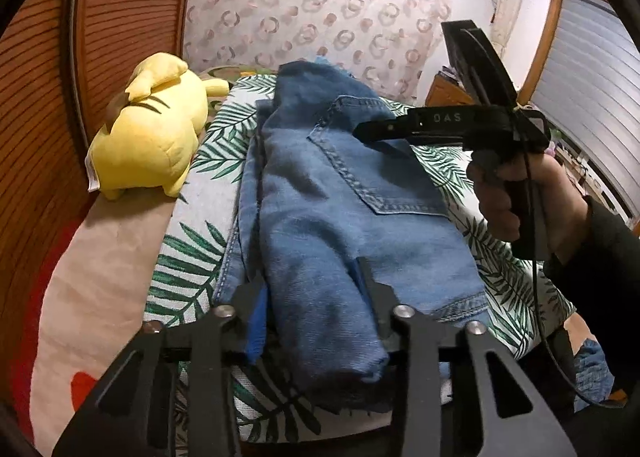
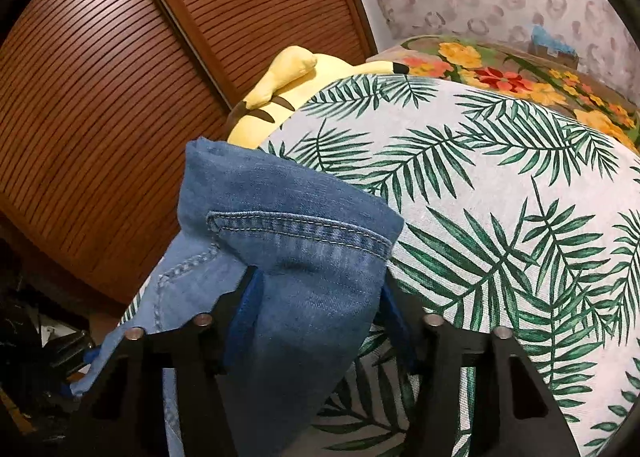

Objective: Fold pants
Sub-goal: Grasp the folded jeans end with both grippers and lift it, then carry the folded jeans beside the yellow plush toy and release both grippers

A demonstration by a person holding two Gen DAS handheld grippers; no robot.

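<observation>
Blue denim pants [image 1: 328, 193] lie partly folded on a palm-leaf cloth [image 1: 192, 281], back pocket facing up. My left gripper [image 1: 310, 277] is shut on the near end of a folded pant leg, the fabric bunched between its fingers. My right gripper [image 1: 360, 131] shows in the left wrist view, reaching in from the right over the pocket, held by a hand [image 1: 516, 197]. In the right wrist view my right gripper [image 2: 318, 285] is shut on a fold of the pants [image 2: 296, 241] near the pocket seam, lifting it above the leaf cloth [image 2: 500, 217].
A yellow plush toy [image 1: 152, 125] lies left of the pants by a wooden slatted door [image 1: 120, 17]; it also shows in the right wrist view [image 2: 280, 97]. A floral cover [image 2: 520, 81] lies beyond the leaf cloth. A dark monitor [image 1: 476, 57] and a window blind [image 1: 592, 97] are at right.
</observation>
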